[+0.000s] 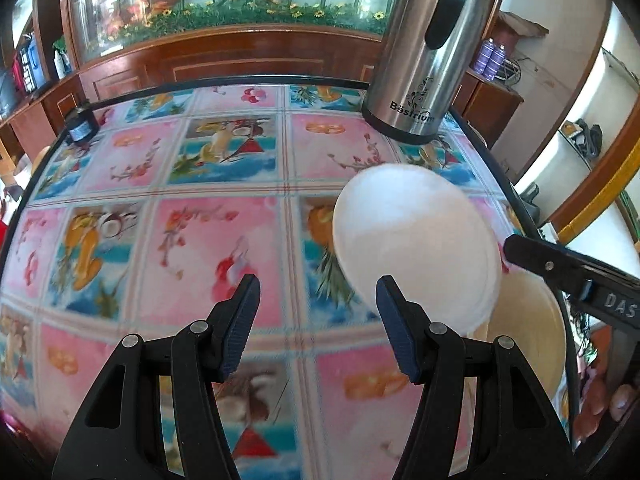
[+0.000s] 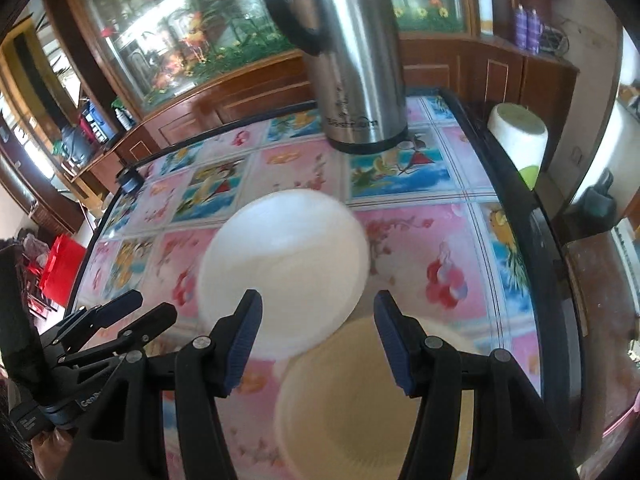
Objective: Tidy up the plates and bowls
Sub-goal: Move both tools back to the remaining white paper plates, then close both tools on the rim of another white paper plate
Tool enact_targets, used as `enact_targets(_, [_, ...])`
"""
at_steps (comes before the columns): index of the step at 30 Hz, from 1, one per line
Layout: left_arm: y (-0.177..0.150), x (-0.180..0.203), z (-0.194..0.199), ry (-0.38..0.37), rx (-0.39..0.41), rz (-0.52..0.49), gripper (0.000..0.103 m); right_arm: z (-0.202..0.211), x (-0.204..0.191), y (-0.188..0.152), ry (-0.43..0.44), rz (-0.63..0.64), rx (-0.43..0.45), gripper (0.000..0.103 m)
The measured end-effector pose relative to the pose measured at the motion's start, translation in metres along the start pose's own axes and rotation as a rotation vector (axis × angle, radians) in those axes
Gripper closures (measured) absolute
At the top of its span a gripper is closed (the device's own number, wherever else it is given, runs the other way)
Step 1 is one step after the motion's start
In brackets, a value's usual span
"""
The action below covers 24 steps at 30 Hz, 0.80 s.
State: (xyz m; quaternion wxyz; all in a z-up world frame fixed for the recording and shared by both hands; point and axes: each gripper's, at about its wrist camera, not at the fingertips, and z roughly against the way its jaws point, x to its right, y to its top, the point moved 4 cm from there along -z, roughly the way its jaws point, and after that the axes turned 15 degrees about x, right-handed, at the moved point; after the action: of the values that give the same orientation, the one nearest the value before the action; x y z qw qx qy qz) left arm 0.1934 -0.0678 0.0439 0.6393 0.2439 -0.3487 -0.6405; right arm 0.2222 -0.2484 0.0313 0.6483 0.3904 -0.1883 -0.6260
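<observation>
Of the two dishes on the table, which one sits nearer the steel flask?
The white dish. It lies between the flask and the cream ribbed dish, which sits closer to the right gripper at the near edge.

Left tabletop lies free; steel flask blocks far right.

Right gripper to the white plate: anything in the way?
Nothing visible. The right gripper, jaws open and empty, looks straight onto the white plate, whose near edge overlaps the cream bowl beside it. The steel flask stands farther back on the table, clear of that path.
</observation>
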Motion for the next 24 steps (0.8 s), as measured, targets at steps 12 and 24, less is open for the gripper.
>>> enact_targets(12, [-0.007,0.008,-0.042,-0.001,-0.068,0.002,0.042,-0.036,0.003,-0.001,0.017,0.032,-0.044,0.057])
enact_targets(24, [-0.013,0.003,-0.042,-0.003,-0.078,-0.004,0.088,-0.033,-0.006,-0.015,0.053,0.086,-0.056,0.083])
